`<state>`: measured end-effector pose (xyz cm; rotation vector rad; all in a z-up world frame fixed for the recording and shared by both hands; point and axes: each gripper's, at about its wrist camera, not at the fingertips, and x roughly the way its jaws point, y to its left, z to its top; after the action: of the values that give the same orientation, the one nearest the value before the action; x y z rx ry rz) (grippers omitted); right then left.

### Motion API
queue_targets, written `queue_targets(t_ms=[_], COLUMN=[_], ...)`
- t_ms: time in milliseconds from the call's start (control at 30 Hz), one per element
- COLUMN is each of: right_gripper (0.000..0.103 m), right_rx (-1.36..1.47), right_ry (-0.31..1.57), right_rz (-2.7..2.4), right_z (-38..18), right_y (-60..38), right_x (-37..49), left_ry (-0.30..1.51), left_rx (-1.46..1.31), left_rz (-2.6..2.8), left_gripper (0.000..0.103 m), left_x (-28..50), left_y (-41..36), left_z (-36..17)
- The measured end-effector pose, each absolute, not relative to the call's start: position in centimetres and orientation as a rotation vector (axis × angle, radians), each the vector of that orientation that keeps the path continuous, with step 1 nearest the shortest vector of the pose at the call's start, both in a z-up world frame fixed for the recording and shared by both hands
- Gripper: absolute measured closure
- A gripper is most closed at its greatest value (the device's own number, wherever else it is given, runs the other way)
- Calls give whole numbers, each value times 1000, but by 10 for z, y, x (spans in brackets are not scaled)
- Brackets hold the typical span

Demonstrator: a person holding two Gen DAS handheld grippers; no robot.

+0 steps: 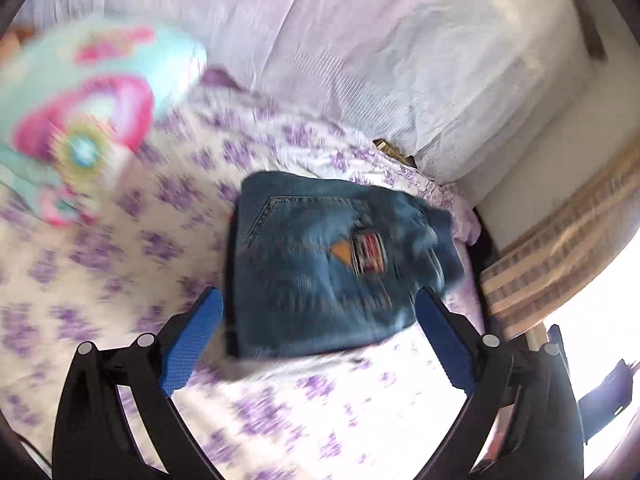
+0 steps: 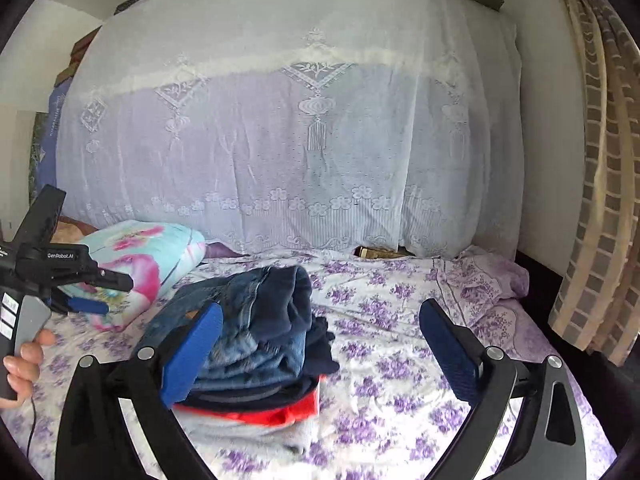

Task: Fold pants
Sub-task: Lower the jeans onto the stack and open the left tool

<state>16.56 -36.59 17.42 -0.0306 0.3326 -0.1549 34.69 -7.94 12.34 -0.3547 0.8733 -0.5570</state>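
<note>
Left wrist view: folded jeans [image 1: 320, 264] between spread left claw [image 1: 320, 320] tips — right claw [image 2: 320, 344] open too

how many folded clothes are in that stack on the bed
At least 4: folded jeans on top, a dark navy piece beneath, a red one under that, and a light grey one at the bottom. More layers may be hidden between them.
</note>
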Motion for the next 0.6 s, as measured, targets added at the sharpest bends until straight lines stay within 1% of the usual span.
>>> queue_targets(t_ms=[33, 100, 233, 367, 467, 533, 600], right_gripper=[4, 4, 4, 4, 4, 4, 4], right_rx=[-23, -30, -33, -3, -10, 1, 28], right_ry=[339, 341, 328, 269, 245, 271, 318], right_rz=[-124, -81, 7, 78, 84, 78, 50], right_z=[176, 176, 179, 192, 188, 172, 149], right_y=[-365, -358, -341, -336, -331, -329, -330], right_x=[141, 88, -15, -93, -130, -139, -137], left_ry=[807, 699, 529, 392, 358, 382, 427], left_rx=[-274, -163, -95, -65, -79, -58, -20], left_rz=[-538, -500, -509, -517, -502, -471, -410], left_gripper=[5, 5, 5, 5, 5, 5, 5], left_x=[312, 241, 110, 6, -44, -59, -56], left_y=[-76, -66, -34, -9, 4, -1, -11], left_z=[136, 154, 178, 207, 212, 196, 168])
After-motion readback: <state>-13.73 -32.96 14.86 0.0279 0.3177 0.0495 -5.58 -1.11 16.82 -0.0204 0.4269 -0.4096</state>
